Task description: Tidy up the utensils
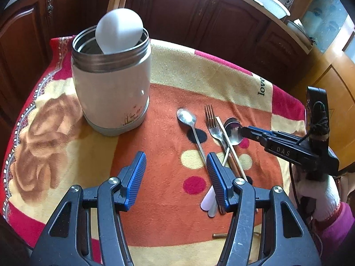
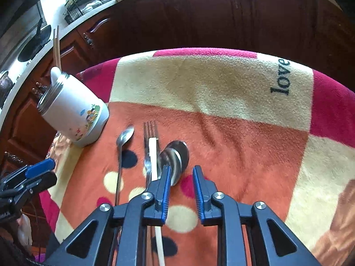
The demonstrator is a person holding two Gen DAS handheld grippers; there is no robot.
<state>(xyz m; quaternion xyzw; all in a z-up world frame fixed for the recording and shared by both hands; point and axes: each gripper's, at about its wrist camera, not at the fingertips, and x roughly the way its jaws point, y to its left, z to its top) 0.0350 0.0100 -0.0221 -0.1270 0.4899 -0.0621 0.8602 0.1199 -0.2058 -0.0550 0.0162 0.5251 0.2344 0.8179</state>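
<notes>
Both grippers' ribbed fingers open | round steel spoon (image 2: 175, 157) | fuzzy blanket (image 2: 221, 88)

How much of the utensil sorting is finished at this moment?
Done: a white spoon and chopsticks stand in the canister. In hand: nothing; the right claw is open around the large spoon's bowl, the left claw is open. Left: the small spoon, fork, loose chopstick on the blanket.
</notes>
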